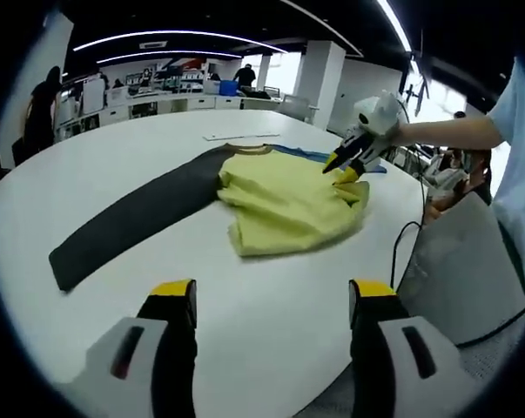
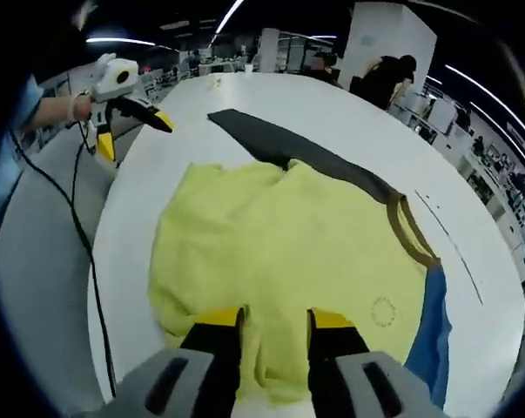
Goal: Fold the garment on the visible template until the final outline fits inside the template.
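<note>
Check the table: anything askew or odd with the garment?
Yes. The yellow garment lies rumpled and unevenly bunched, overlapping the dark template strip at an angle rather than inside it. Something blue sticks out beyond its collar edge. The right hand-held gripper sits at its far edge.

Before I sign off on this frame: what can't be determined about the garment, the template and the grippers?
- Whether the right gripper pinches the yellow garment: right gripper view, its jaws cover the contact; left gripper view, too small.
- The dark template's full outline: both views, the garment overlaps one end.
- What the blue piece is: right gripper view, mostly under the garment.
- The garment's small printed mark: too small to read.
</note>
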The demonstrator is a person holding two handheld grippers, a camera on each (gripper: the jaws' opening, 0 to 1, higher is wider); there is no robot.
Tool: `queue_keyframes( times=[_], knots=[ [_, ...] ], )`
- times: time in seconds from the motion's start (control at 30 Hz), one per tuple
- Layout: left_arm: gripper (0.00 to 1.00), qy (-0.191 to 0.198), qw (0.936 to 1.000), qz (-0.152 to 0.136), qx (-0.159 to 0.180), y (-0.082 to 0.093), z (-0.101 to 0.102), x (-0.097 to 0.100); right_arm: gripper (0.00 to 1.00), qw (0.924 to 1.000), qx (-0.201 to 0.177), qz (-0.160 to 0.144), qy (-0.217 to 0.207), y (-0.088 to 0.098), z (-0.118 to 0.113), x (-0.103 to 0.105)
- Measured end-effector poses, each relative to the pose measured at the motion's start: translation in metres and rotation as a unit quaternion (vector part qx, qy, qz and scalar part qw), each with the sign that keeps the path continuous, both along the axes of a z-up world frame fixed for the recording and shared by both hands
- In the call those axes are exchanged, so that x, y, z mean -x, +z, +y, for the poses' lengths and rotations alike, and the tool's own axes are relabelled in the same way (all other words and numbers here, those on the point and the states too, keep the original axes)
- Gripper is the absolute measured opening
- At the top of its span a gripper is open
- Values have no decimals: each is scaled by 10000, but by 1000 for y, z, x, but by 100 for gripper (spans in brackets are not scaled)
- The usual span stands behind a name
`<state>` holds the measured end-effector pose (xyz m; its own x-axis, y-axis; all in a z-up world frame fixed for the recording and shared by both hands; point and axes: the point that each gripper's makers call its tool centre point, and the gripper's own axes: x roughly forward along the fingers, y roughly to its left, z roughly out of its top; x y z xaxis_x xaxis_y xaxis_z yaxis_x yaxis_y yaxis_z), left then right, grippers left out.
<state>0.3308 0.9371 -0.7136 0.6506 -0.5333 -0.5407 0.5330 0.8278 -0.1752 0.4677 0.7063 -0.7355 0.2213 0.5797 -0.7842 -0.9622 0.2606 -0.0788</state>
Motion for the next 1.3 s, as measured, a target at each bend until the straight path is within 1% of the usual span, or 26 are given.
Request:
queue_keyframes(
  times=[0.07, 0.17, 0.27, 0.37, 0.43, 0.47, 0.5, 0.57, 0.67, 0.7, 0.8, 0.97, 1.03, 1.1, 1.17, 1.23, 1.27, 1.3],
  knots=[
    [68, -16, 10000, -5, 10, 0, -2, 0, 37, 9995, -197, 73, -218, 5, -4, -1],
    [69, -46, 10000, 3, 5, 0, -3, 0, 53, 9980, -422, 127, -452, 10, -12, -2],
    [69, -63, 10000, 9, 9, 0, -4, 0, 61, 9955, -579, 250, -700, 13, -21, -1],
    [69, -69, 10000, 10, 4, 0, -5, 0, 68, 9908, -723, 439, -1052, 12, -33, -1],
    [69, -72, 10000, 11, 3, 0, -4, -1, 70, 9896, -807, 412, -1120, 14, -38, -2],
    [69, -73, 10000, 8, 7, 1, -4, -1, 71, 9884, -834, 445, -1192, 14, -40, -3],
    [69, -76, 10000, 5, 11, 2, -5, -2, 72, 9850, -931, 534, -1354, 16, -43, -3],
    [69, -93, 10000, -4, 14, 2, -5, -3, 78, 9821, -1069, 577, -1439, 19, -47, -4],
    [70, -139, 9999, -6, 14, 3, -6, -4, 84, 9816, -1054, 569, -1490, 19, -51, -3],
    [70, -159, 9999, -6, 6, 3, -6, -5, 85, 9815, -1048, 558, -1506, 20, -53, -2],
    [70, -191, 9998, -17, -11, 5, -8, -8, 90, 9800, -1092, 595, -1555, 23, -54, 4],
    [71, -242, 9997, -36, -15, 7, -10, -10, 89, 9769, -1154, 661, -1673, 23, -61, 14],
    [70, -263, 9996, -28, -17, 6, -11, -10, 87, 9750, -1175, 671, -1763, 22, -65, 16],
    [70, -270, 9996, -22, -7, 6, -12, -10, 85, 9712, -1220, 721, -1915, 20, -71, 17],
    [70, -282, 9996, -18, 2, 5, -13, -10, 81, 9660, -1301, 747, -2104, 19, -78, 14],
    [70, -293, 9996, -6, 7, 4, -14, -9, 76, 9625, -1307, 734, -2261, 16, -87, 10],
    [70, -300, 9995, -5, 14, 4, -15, -8, 73, 9621, -1269, 699, -2310, 14, -90, 9],
    [70, -305, 9995, -5, 18, 4, -15, -8, 71, 9630, -1149, 623, -2359, 10, -95, 8]
  ],
)
